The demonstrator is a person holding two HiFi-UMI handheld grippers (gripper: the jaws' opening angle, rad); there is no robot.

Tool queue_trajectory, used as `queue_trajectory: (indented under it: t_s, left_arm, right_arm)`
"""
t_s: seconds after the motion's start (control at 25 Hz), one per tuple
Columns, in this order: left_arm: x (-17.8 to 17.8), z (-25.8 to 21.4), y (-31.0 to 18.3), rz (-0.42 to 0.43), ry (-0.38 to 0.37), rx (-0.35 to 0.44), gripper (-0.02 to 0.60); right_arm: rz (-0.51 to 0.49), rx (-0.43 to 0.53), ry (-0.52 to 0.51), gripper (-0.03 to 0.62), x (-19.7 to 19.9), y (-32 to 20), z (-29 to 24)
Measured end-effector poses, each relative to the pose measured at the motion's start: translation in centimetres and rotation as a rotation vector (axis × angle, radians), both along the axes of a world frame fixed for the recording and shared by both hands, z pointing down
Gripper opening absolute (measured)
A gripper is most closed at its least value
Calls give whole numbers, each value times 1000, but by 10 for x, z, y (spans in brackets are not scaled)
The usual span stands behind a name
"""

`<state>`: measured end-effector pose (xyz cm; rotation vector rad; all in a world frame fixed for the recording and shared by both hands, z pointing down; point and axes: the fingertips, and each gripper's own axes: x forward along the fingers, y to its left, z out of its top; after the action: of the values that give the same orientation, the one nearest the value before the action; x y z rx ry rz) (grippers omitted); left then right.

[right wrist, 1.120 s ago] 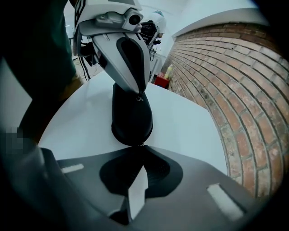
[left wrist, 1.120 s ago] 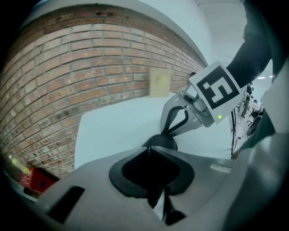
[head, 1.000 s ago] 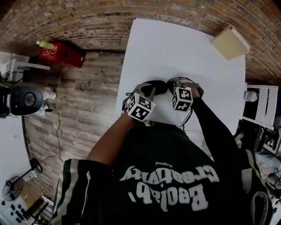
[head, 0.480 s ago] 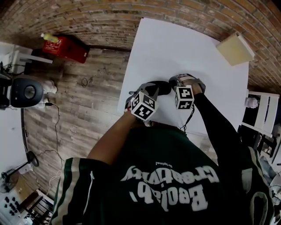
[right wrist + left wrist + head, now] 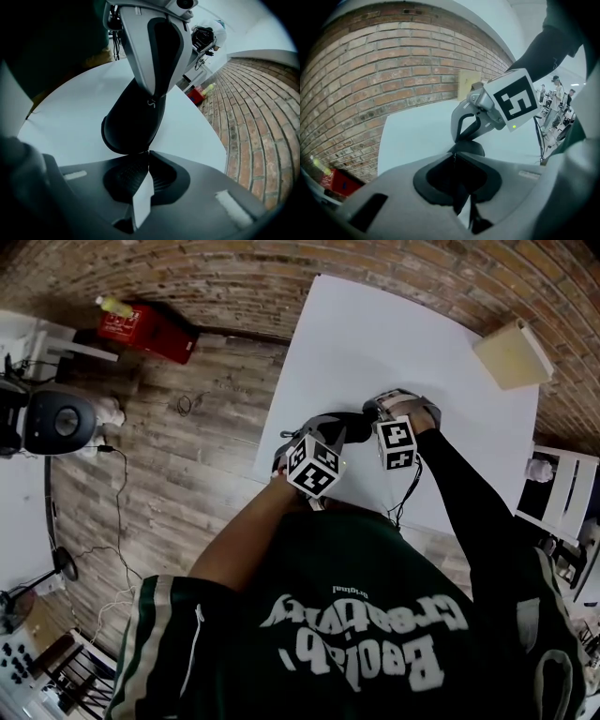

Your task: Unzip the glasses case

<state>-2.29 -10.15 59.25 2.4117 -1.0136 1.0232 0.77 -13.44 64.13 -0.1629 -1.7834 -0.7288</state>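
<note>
The black oval glasses case point(image 5: 354, 425) lies on the white table point(image 5: 394, 343), close to the near left edge. My left gripper point(image 5: 330, 430) comes at it from the left, jaws shut on the case's end point(image 5: 472, 147). My right gripper point(image 5: 377, 414) comes from the right and points steeply down. In the right gripper view its jaws point(image 5: 147, 152) are closed tight at the rim of the case point(image 5: 133, 122). The zipper pull is hidden between the pads. The left gripper's fingers point(image 5: 157, 51) rest on the case's far end.
A tan box point(image 5: 513, 352) sits at the table's far right corner. A red crate point(image 5: 150, 331) stands on the wooden floor to the left, white furniture point(image 5: 562, 488) to the right. A cable point(image 5: 409, 502) hangs from the right gripper. The table's left edge point(image 5: 281, 409) runs next to the case.
The right gripper has rolled about its own axis while staying at the case. The left gripper and the case keep their places. The head view has shifted slightly.
</note>
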Motion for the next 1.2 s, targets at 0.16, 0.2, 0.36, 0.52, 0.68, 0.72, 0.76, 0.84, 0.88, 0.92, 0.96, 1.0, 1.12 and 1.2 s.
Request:
queue_trajectory:
  t_s: [0.16,0.2,0.36,0.52,0.68,0.72,0.76,0.84,0.88,0.92,0.96,1.0,1.12,1.2]
  left_arm:
    - [-4,0,1,-21,15,-20,26]
    - [-5,-2,1,-29,28,-35,26]
    - [-7,-20,2,-27,35,21,3]
    - [2,-16,7,-52,88,-15,5]
    - [14,-10,4,-48,98,-62,5]
    - [16,-7,3,-46,93,-69,5]
    - [17,-4,3,-46,89,-75,5]
    - [18,-2,2,-49,80,-85,5]
    - [19,-2,2,-51,77,-87,5]
    - [19,-3,1,-53,76,-85,5]
    - [20,-3,0,-56,75,-82,5]
    - [20,-3,-2,-61,74,-79,5]
    - [15,-3,-8,-88,58,-70,5]
    - [9,-4,-12,-109,45,-57,5]
  right_arm:
    - [35,-20,-24,15,-2,1,-1]
    - [76,-36,-42,14,0,2,-1]
    - [354,-68,-127,14,16,-7,-8]
    - [657,-133,-187,14,40,-5,-11]
    - [786,-226,-221,14,49,24,-10]
    - [799,-248,-234,14,50,32,-10]
    - [812,-270,-250,14,49,39,-10]
    - [840,-317,-288,14,48,51,-11]
    - [853,-338,-305,14,47,55,-12]
    - [862,-356,-319,14,45,59,-12]
    - [867,-374,-331,14,44,63,-13]
    - [869,-391,-342,14,42,67,-13]
    - [842,-431,-380,14,29,78,-16]
    - [801,-448,-408,14,15,84,-20]
